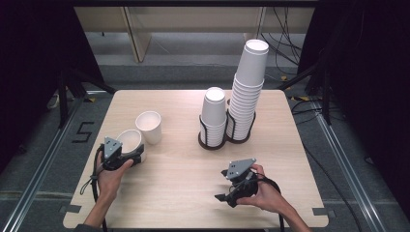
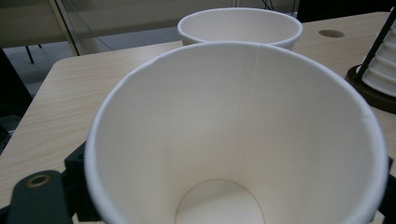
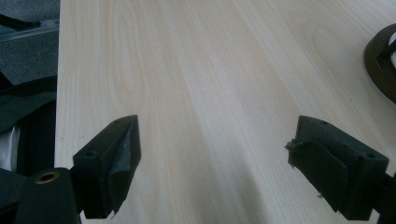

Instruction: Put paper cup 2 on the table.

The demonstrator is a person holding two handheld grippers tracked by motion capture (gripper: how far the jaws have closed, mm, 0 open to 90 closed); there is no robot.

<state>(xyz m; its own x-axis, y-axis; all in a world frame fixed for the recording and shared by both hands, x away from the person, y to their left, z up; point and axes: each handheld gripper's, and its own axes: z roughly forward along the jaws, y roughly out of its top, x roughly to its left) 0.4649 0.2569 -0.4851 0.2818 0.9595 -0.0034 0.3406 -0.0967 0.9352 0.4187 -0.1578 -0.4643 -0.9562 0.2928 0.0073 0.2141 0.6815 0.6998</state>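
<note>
Tongs at paper cups, near edge of worktop (image 1: 183,193).

Right tongs (image 1: 226,192) gape wide over bare wood, holding nothing. Left tongs (image 1: 133,155) sit at the near paper cup (image 1: 128,141), one jaw either side; whether the pads press cannot be told. Second cup (image 1: 149,126) stands just behind, then two racked cup stacks (image 1: 241,96).

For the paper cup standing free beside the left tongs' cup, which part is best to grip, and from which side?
Probably grip the free cup across its side wall just under the rim, coming level from the near side. It stands upright with its mouth up. The held cup stands close at its near left, so approach slightly from the right.
</note>
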